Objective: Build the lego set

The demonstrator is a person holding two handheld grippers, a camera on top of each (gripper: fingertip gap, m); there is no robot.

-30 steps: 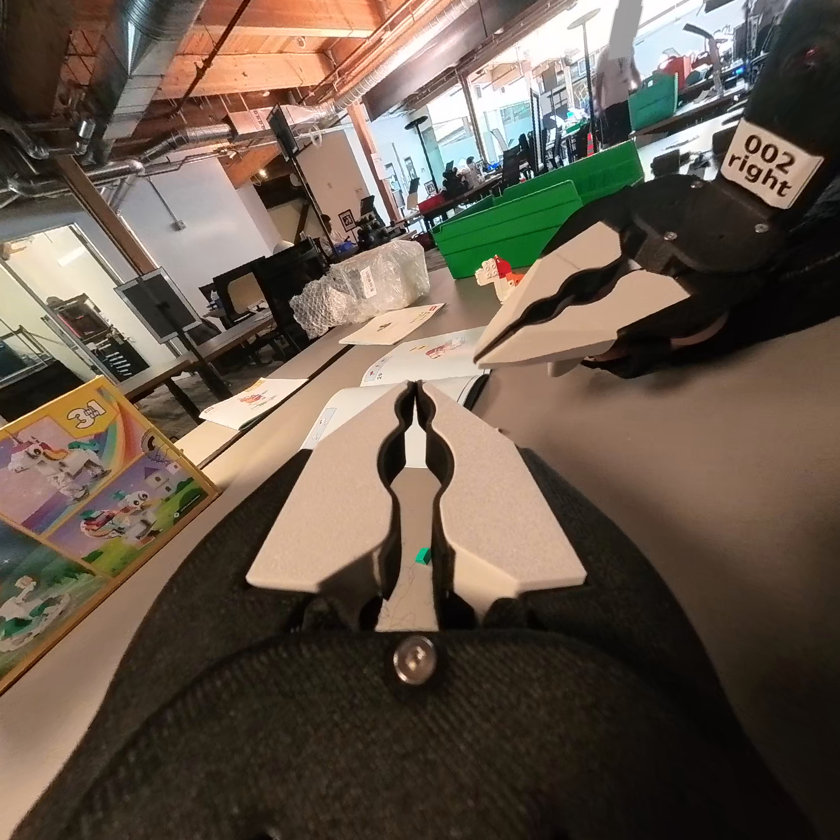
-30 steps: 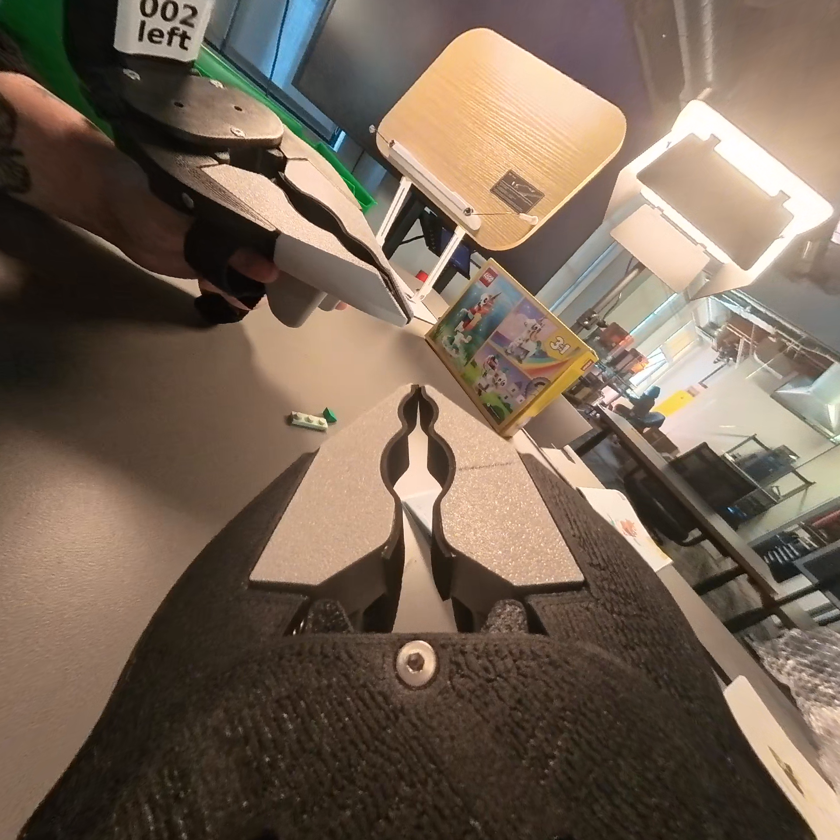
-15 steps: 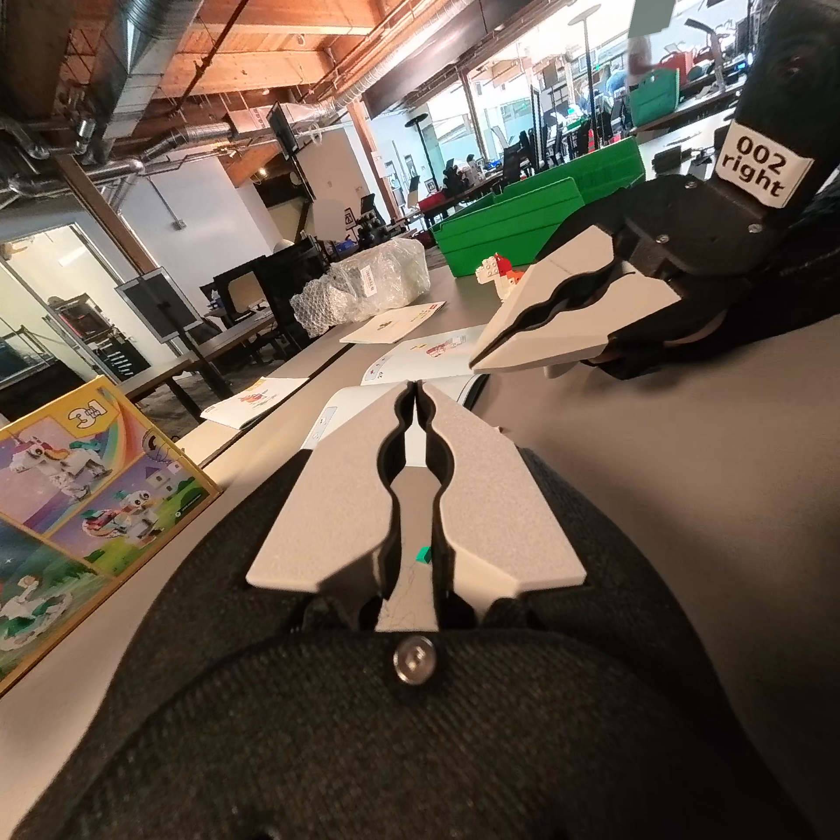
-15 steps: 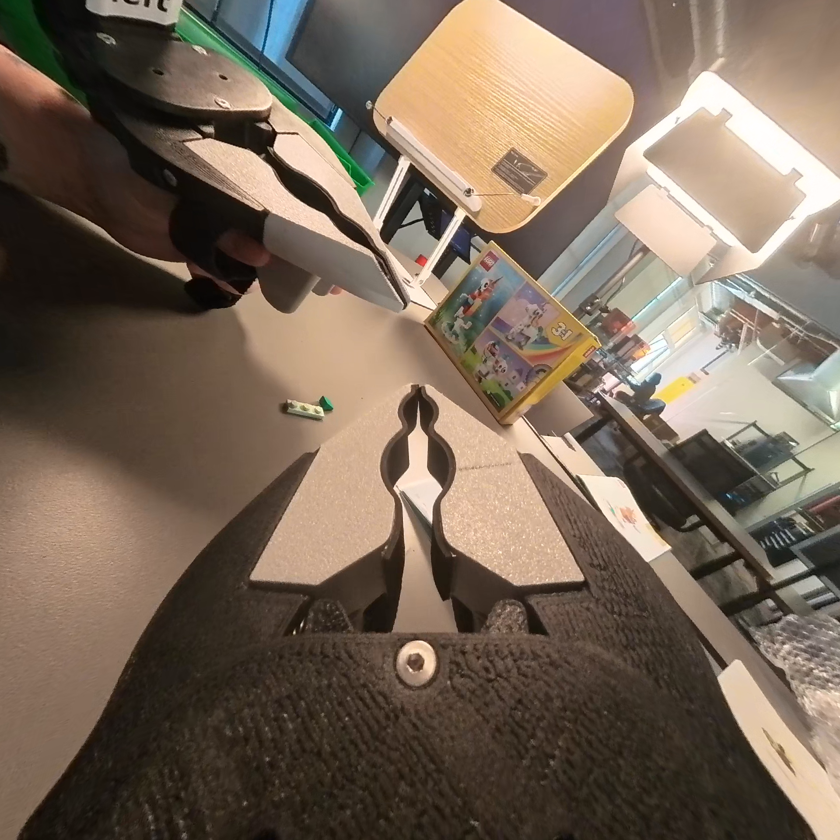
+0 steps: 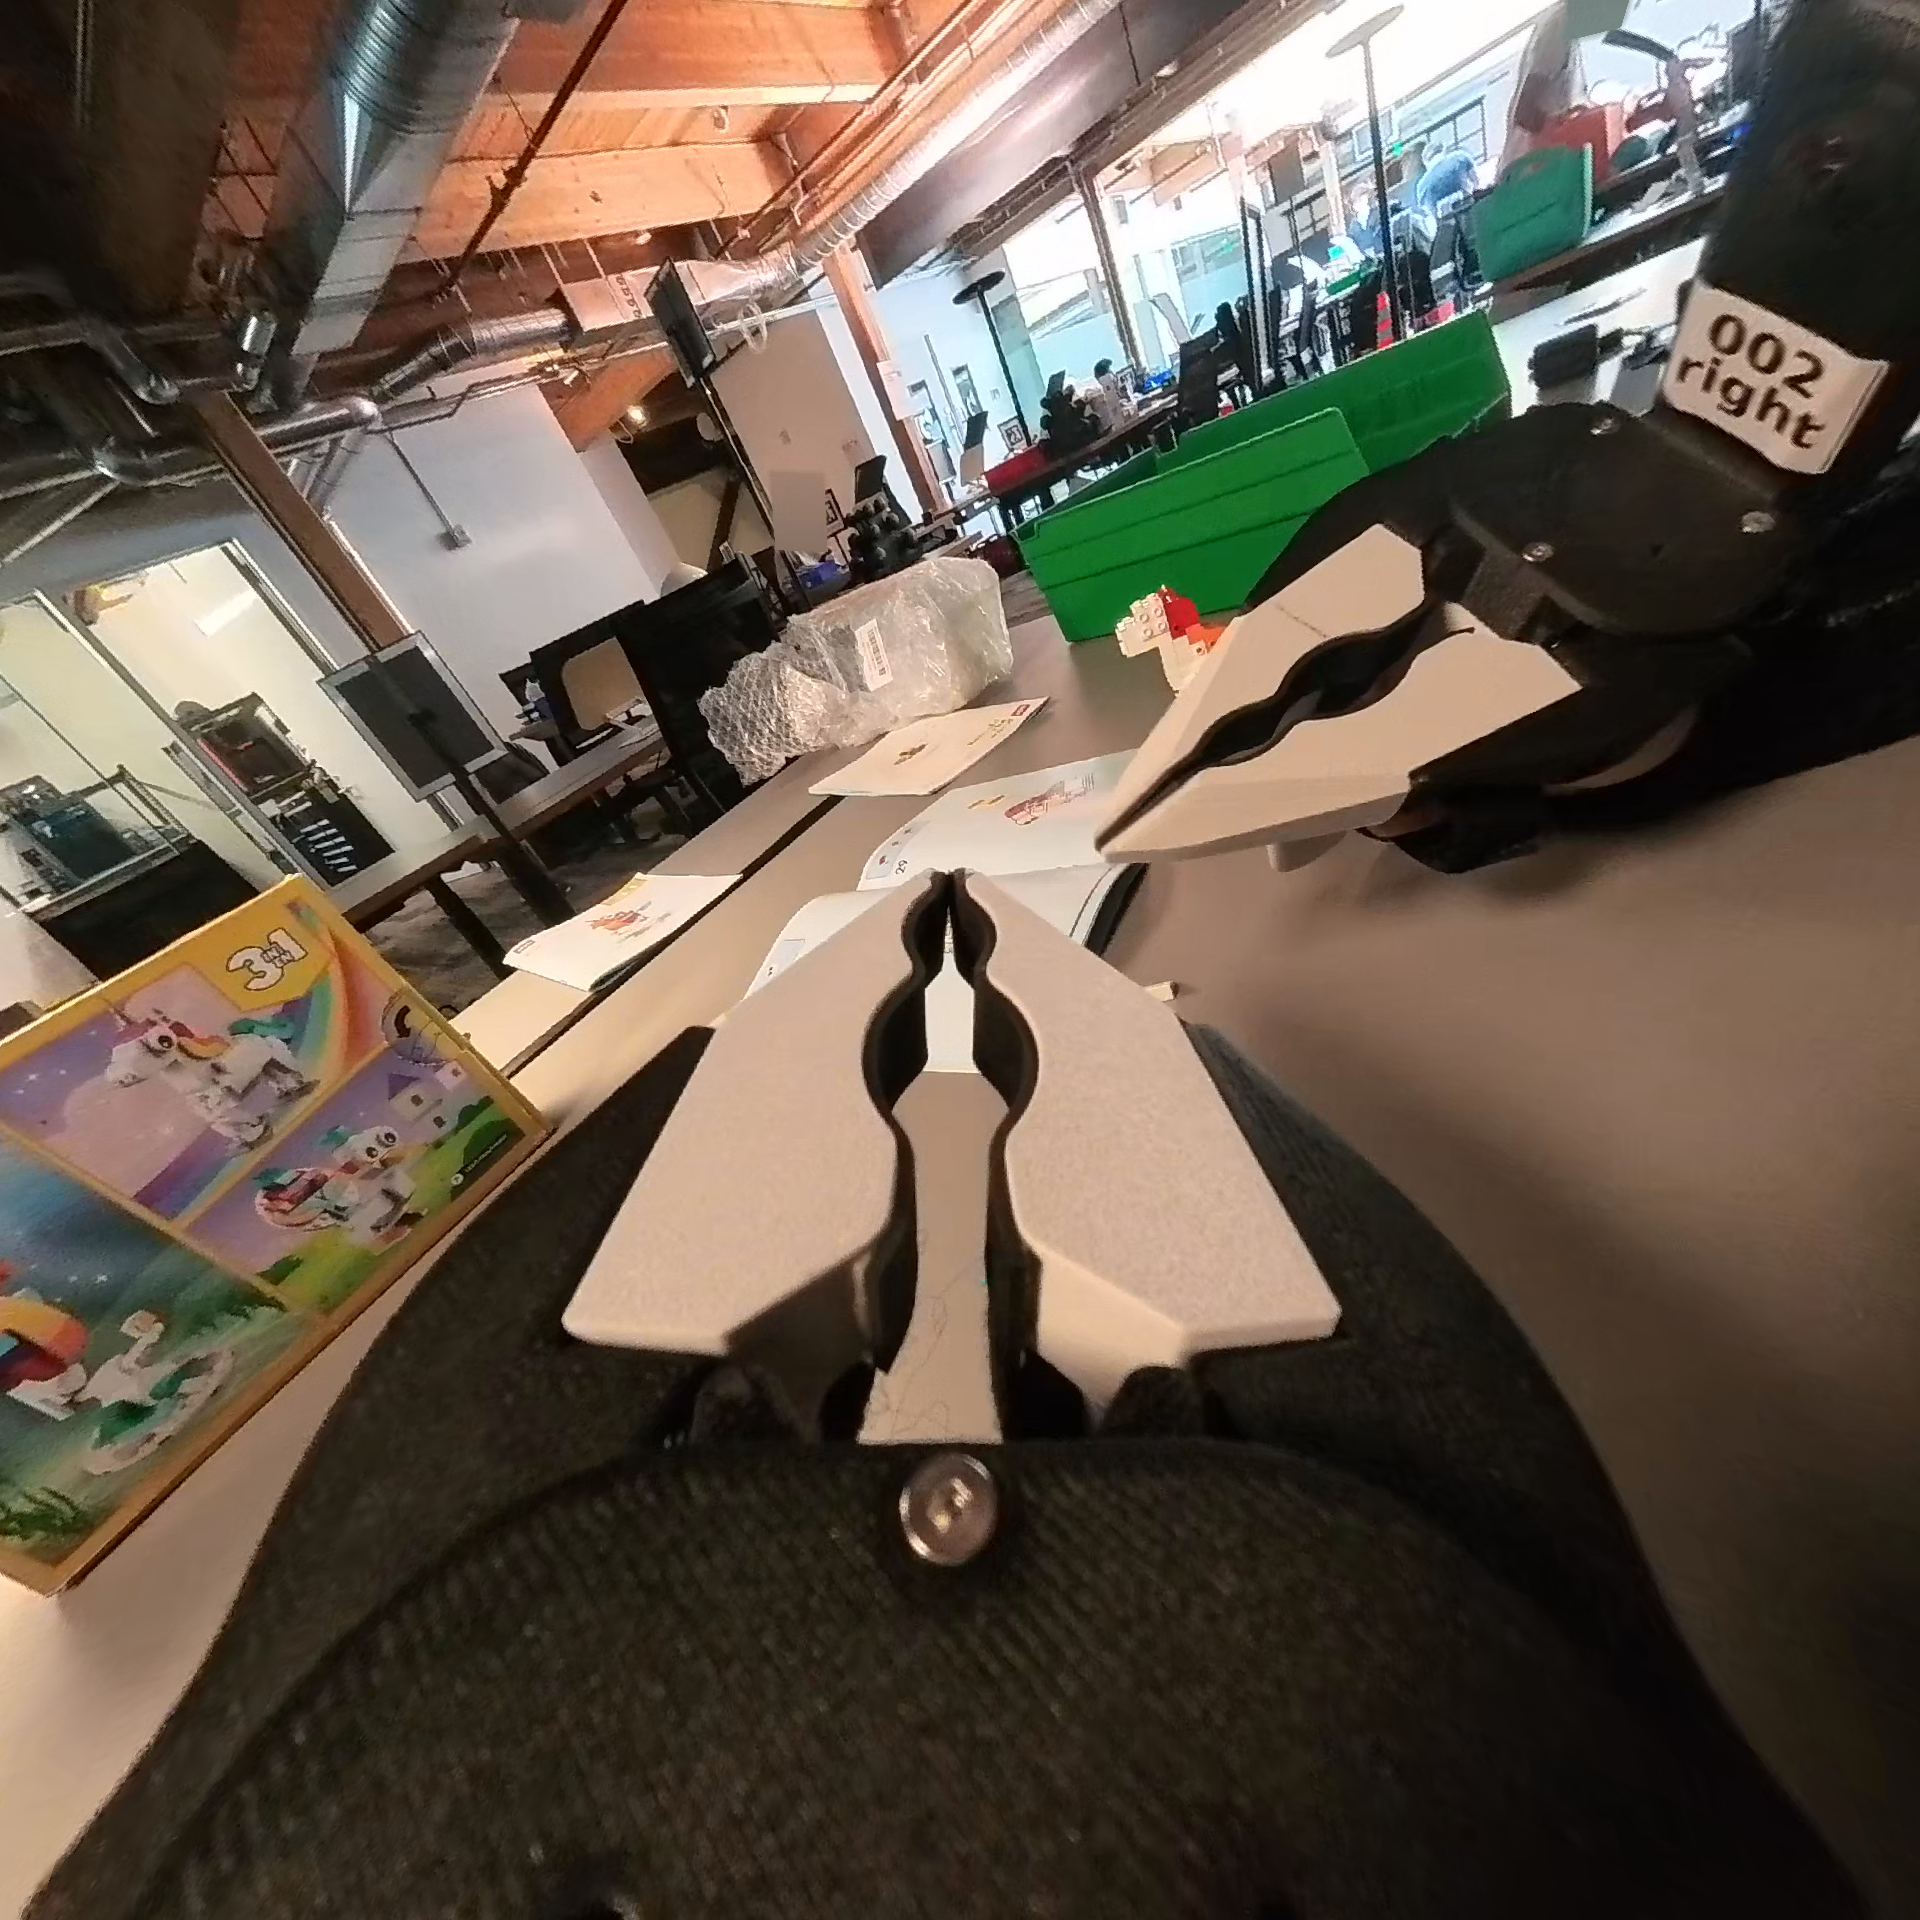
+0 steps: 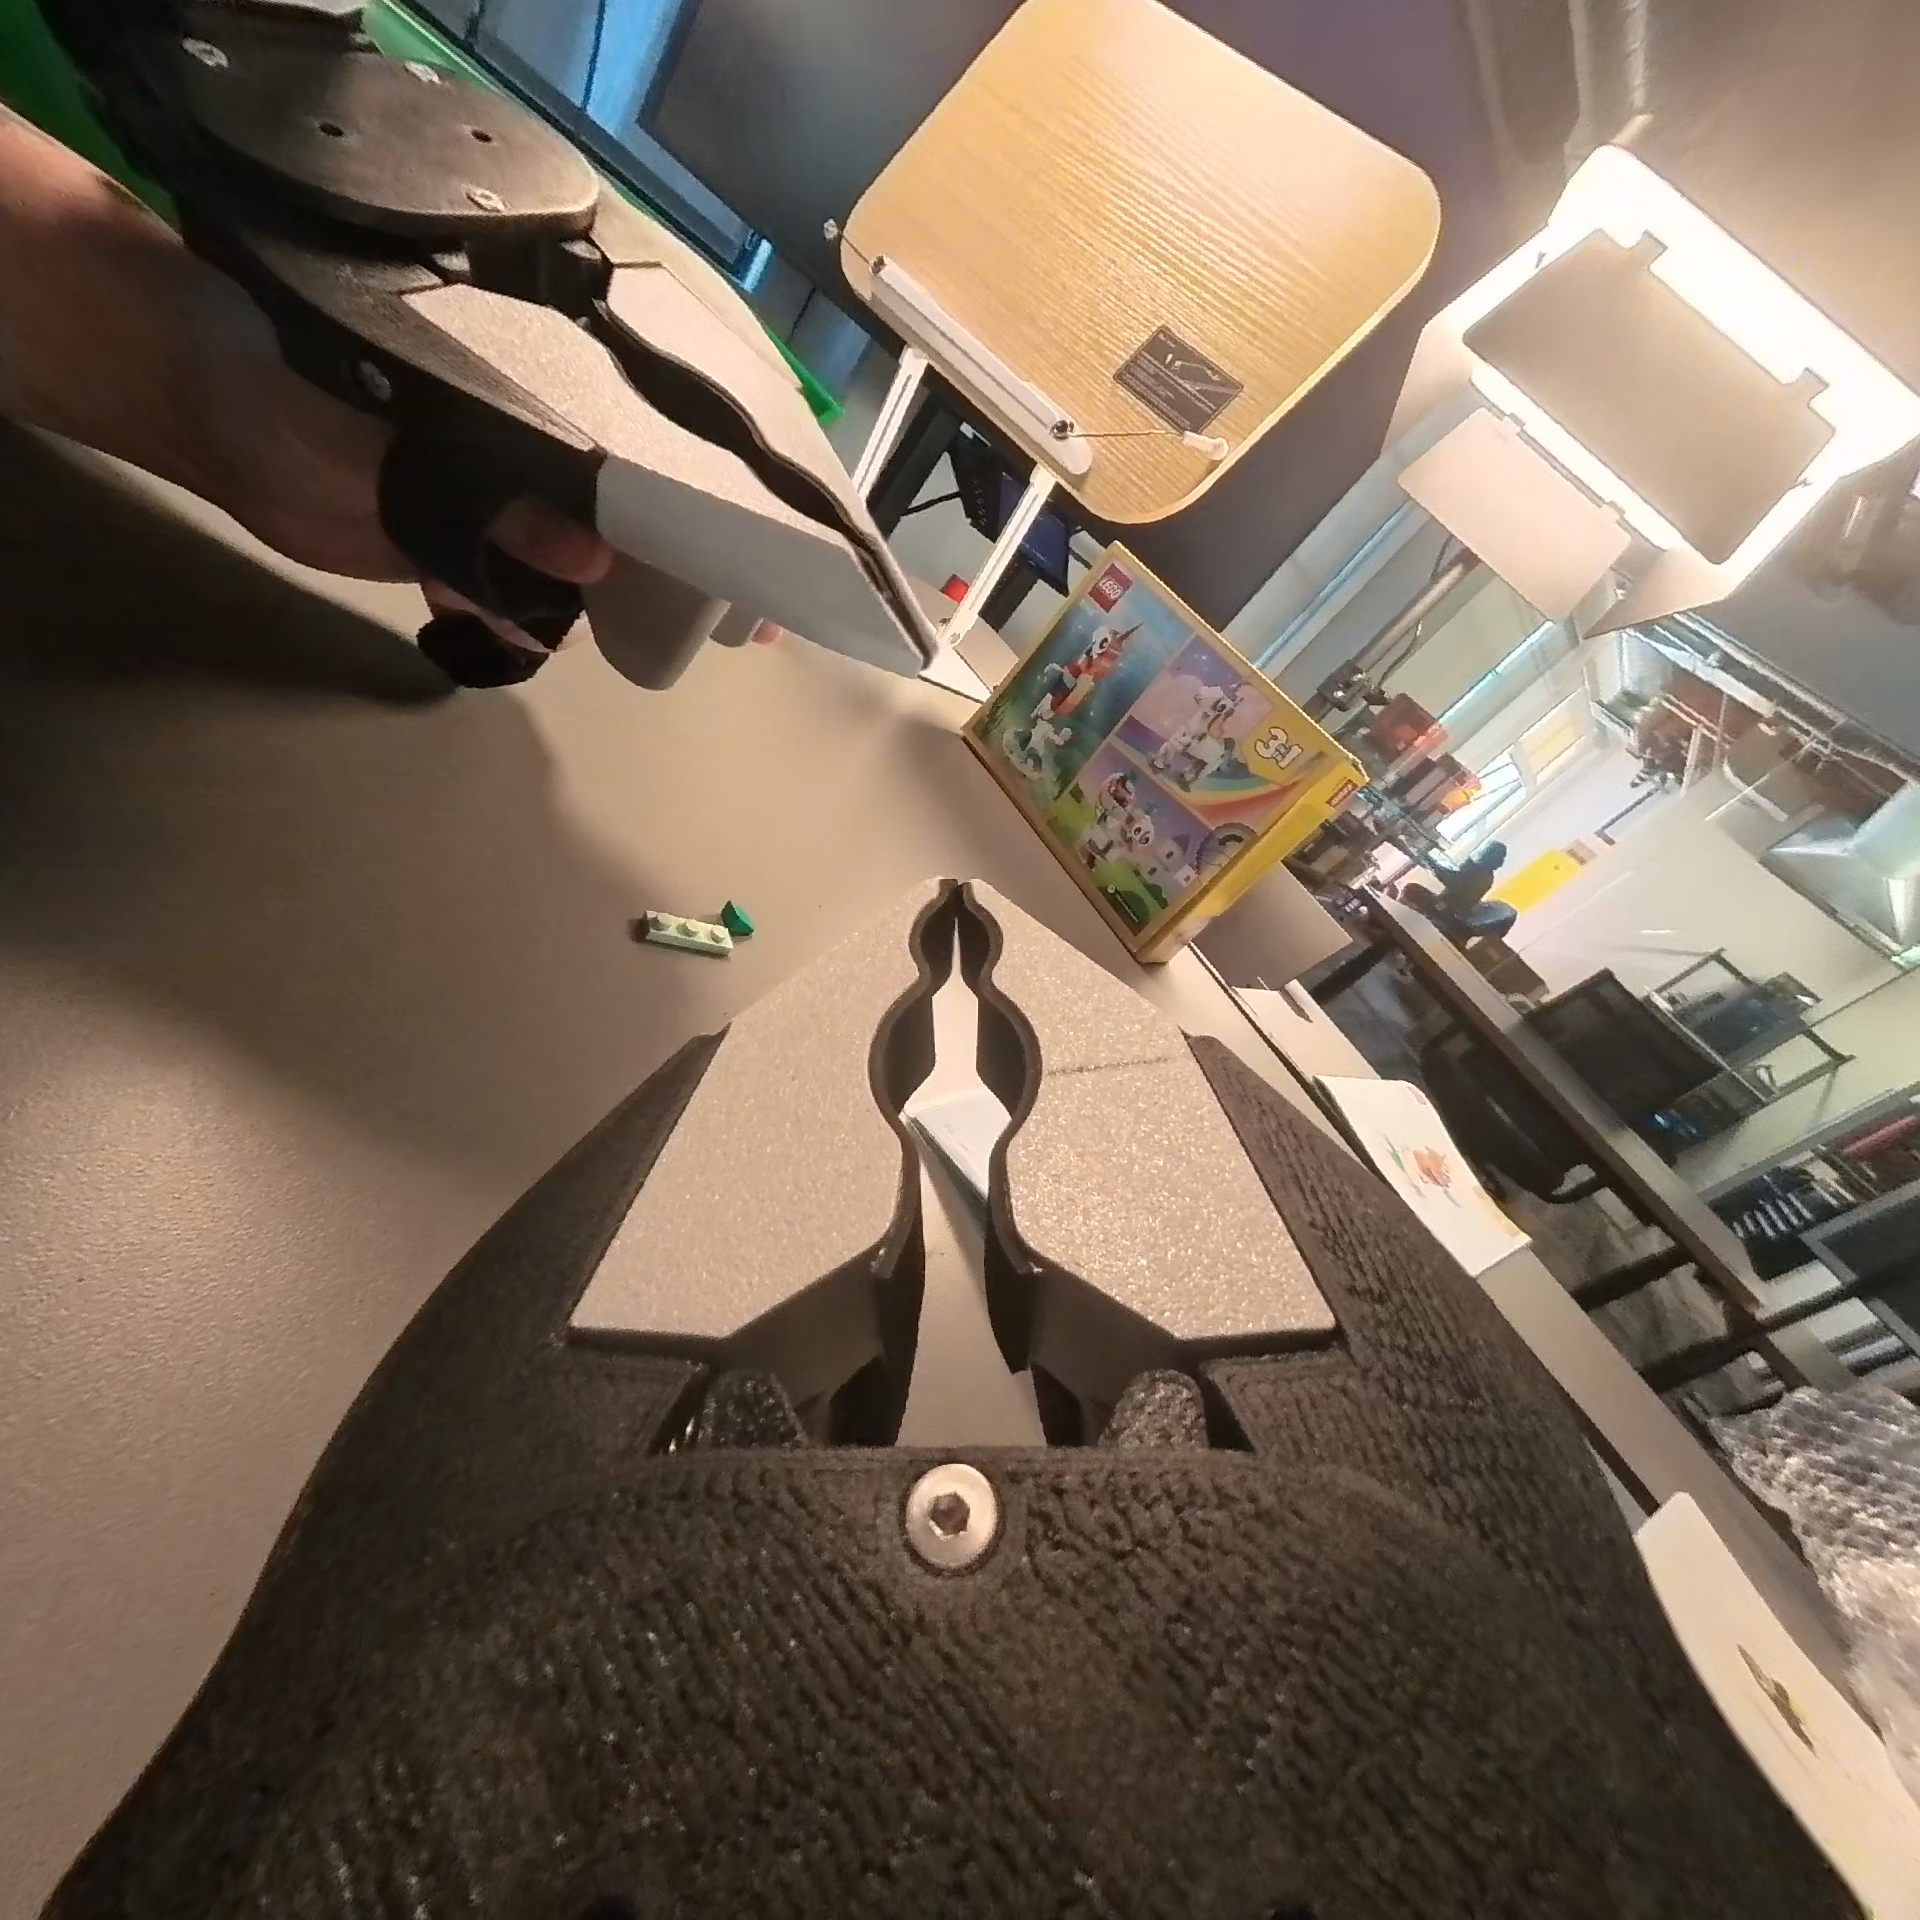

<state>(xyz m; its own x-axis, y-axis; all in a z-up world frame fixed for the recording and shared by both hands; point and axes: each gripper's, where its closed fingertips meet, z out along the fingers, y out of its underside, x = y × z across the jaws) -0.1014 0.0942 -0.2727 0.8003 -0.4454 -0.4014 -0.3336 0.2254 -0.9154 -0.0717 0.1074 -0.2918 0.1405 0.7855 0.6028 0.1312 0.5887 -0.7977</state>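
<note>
My left gripper (image 5: pixel 951 883) is shut and holds nothing that I can see; it hovers low over the grey table (image 5: pixel 1507 1143). It also shows in the right wrist view (image 6: pixel 914 655), at the upper left, held in a hand. My right gripper (image 6: pixel 958 891) is shut and looks empty; in the left wrist view (image 5: pixel 1117 847) it sits just right of the left tips. A pale green plate (image 6: pixel 686 932) and a small dark green piece (image 6: pixel 736 914) lie together on the table, left of the right tips. A partly built white and red model (image 5: pixel 1169 623) stands farther back.
The yellow set box (image 5: pixel 208 1174) stands at the table's edge and also shows in the right wrist view (image 6: pixel 1164 769). Open instruction booklets (image 5: pixel 997 821) lie ahead of the left gripper. Green bins (image 5: pixel 1195 540) and a bubble-wrap bundle (image 5: pixel 873 665) sit at the back. About 5 cm separates my left fingertips from my right.
The small green piece that showed through the gap between the left fingers is no longer seen there. In the right wrist view the left gripper has shifted slightly upward. Both grippers stay shut.
</note>
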